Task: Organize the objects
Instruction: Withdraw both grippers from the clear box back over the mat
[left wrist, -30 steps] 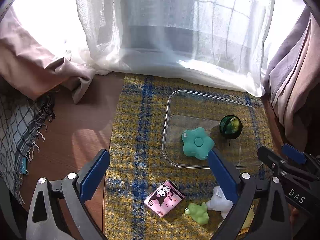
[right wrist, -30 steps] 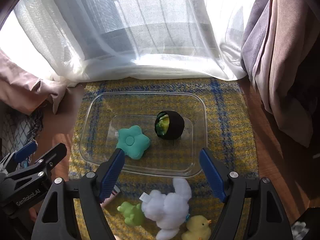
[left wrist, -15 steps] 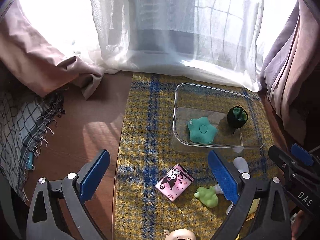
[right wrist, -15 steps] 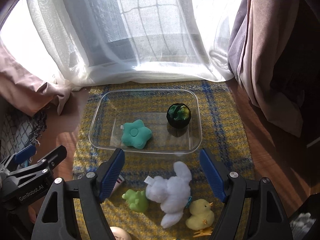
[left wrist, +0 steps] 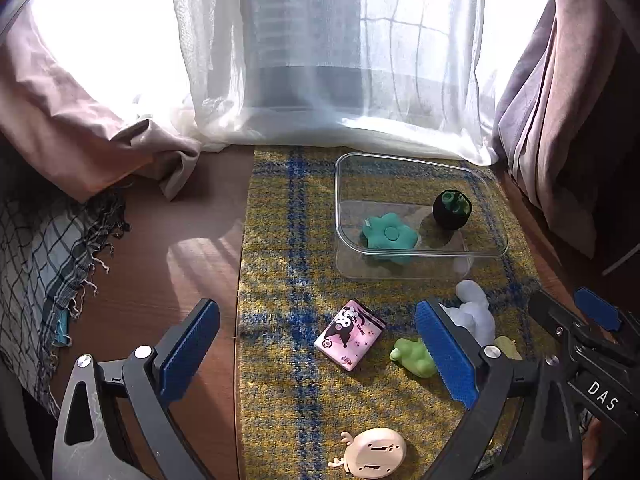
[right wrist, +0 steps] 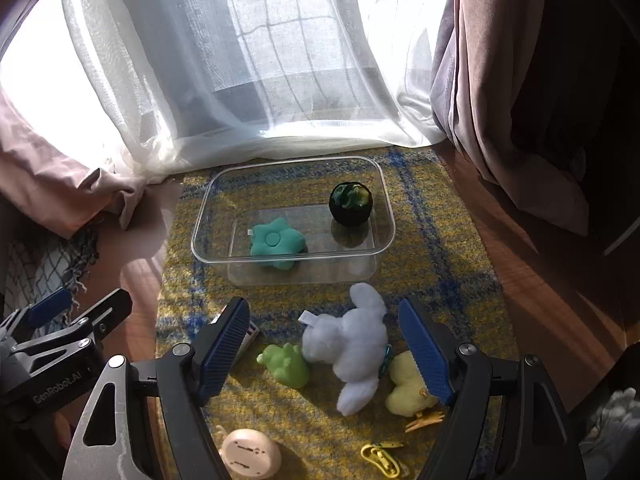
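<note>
Both tongs spread, pinching nothing: left tongs (left wrist: pixel 318 354) above the pink packet (left wrist: pixel 349 334); right tongs (right wrist: pixel 324 350) above the white plush (right wrist: pixel 352 346). Clear tub (right wrist: pixel 386 200) beyond.

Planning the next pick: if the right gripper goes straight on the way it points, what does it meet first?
Most likely the white plush toy, lying on the rug between the open right gripper's fingers; depth is unclear, so the green frog beside it could be touched too.

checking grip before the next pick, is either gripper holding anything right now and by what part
Nothing is held. The left gripper and right gripper both stand open and empty above the mat.
</note>
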